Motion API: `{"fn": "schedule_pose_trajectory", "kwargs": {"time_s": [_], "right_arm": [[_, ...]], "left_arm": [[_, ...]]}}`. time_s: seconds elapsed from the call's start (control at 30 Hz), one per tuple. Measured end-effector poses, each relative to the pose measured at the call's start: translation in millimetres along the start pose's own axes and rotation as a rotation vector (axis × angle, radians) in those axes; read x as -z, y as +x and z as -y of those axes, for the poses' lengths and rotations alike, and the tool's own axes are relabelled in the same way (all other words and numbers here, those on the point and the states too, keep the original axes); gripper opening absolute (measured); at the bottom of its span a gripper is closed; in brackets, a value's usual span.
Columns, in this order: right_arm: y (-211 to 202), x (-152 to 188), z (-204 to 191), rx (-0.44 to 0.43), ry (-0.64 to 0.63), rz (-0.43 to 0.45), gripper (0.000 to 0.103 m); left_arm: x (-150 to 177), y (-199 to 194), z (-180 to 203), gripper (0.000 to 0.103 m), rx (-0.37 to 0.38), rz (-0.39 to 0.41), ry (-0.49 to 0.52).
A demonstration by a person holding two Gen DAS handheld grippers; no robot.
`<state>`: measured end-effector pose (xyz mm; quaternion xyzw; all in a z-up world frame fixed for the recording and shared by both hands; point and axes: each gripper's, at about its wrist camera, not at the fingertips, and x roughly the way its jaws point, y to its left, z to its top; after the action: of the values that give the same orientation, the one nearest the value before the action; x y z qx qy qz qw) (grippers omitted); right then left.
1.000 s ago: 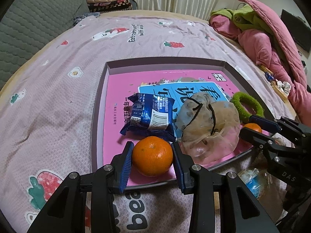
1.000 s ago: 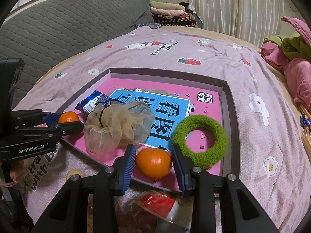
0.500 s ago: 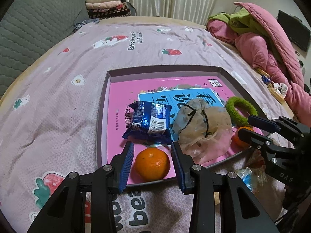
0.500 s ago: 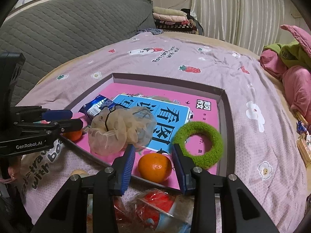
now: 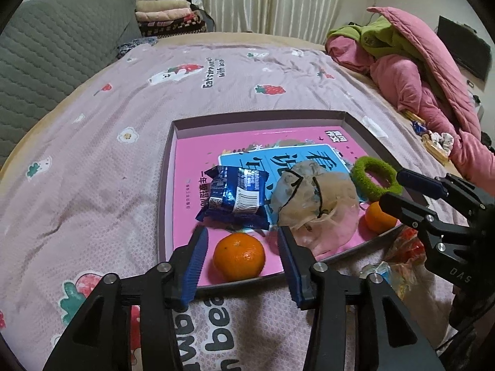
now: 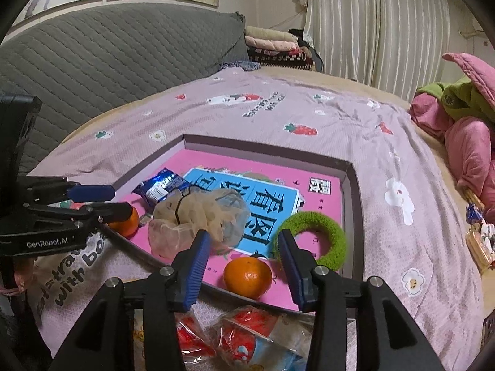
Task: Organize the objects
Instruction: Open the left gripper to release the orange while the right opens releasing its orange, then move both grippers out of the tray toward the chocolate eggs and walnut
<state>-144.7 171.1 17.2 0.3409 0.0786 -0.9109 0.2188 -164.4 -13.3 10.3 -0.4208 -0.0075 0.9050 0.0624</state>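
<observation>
Two oranges lie at the near edge of a pink tray [image 5: 167,185] on the bed. One orange [image 5: 239,256] sits between the fingers of my left gripper [image 5: 241,247]. Its jaws are opening, with gaps on both sides of the fruit. The other orange [image 6: 247,276] lies between the fingers of my right gripper [image 6: 244,247], whose jaws are also opening clear of it. The tray also holds a blue snack packet [image 5: 235,199], a mesh pouch [image 5: 315,204] and a green fuzzy ring [image 6: 312,241].
Red and white snack bags [image 6: 247,334] and a lettered cloth bag [image 5: 216,324] lie just in front of the tray. Pink and green quilts [image 5: 433,77] are heaped on the right. A grey quilted headboard [image 6: 92,61] runs along the left.
Both grippers were shut on their oranges and have let go. The jaws have spread, and each orange now rests on the tray floor between the fingers.
</observation>
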Motion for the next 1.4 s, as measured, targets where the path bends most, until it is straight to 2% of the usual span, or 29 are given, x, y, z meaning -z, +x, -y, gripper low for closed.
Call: {"fn": "schedule_pose_trajectory", "kwargs": {"time_s": [0.33, 0.63, 0.9, 1.4], "right_arm": [[-16.4, -4.6, 0.5, 0.007, 0.003, 0.088, 0.057], [-28.5, -6.3, -0.1, 0.022, -0.004, 0.137, 0.059], [-38.9, 5.2, -1.2, 0.053, -0.009, 0.135, 0.061], [-48.4, 27.2, 3.0, 0.057, 0.026, 0.112, 0.061]], "left_arm": [[0.7, -8.4, 3.3, 0.057, 0.011, 0.028, 0.006], [0.2, -18.0, 3.0, 0.059, 0.016, 0.058, 0.004], [14.0, -22.9, 14.2, 0.059, 0.032, 0.054, 0.048], [51.3, -26.9, 28.6, 0.059, 0.08, 0.021, 0.104]]}}
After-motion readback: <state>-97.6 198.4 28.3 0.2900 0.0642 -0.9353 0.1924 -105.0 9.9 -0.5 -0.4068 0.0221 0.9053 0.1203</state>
